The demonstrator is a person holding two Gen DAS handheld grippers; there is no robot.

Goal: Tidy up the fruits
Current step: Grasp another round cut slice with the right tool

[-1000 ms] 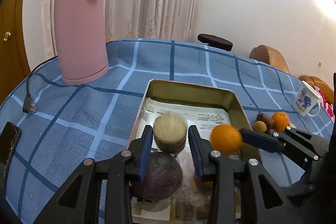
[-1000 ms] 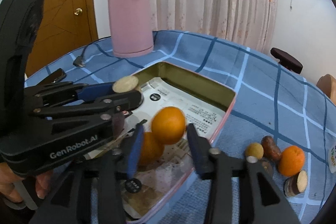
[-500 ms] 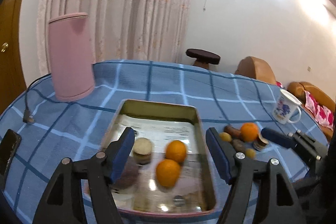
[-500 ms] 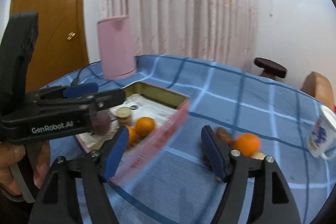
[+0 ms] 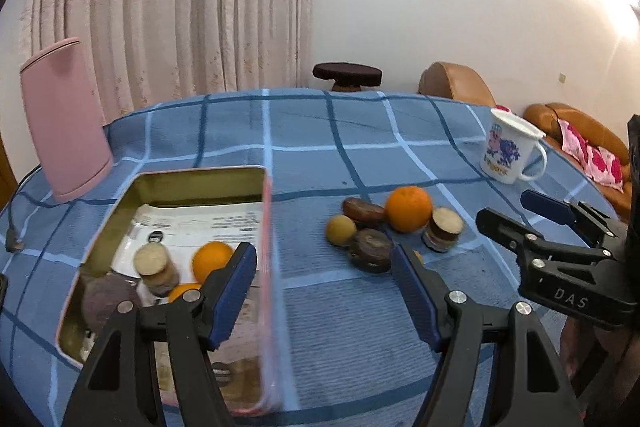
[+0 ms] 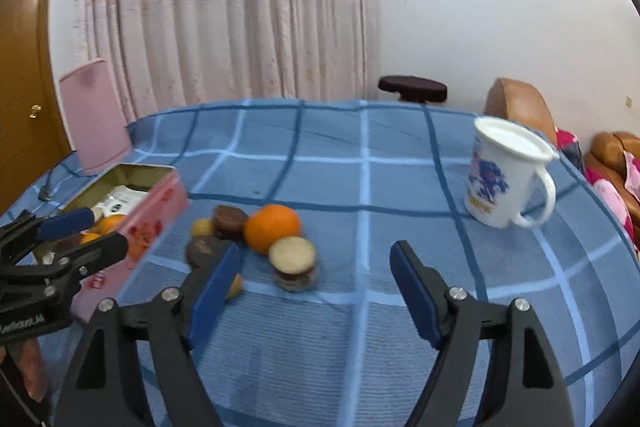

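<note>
Left gripper (image 5: 324,291) spread wide, nothing between the jaws, hanging above the blue checked tablecloth (image 5: 360,327). Its left finger sits over the right wall of the metal tin (image 5: 200,173). Inside the tin, left of that finger: two oranges (image 5: 212,261), a cut-end cylinder piece (image 5: 154,267) and a dark purple fruit (image 5: 106,301), all on printed paper.

Ahead and slightly right of the left gripper, loose pile on the cloth: orange (image 5: 409,207), small yellow fruit (image 5: 340,230), two dark brown fruits (image 5: 362,211), another cut cylinder piece (image 5: 443,229), all touching or just beside each other.

Right gripper (image 6: 316,291) jaws opening, nothing between them. Same pile just ahead and to its left; a small yellow fruit peeks from behind its left finger (image 6: 216,287).

White printed mug (image 6: 506,183) farther out, ahead-right. Pink cylindrical container (image 5: 66,119) far left behind the tin.
</note>
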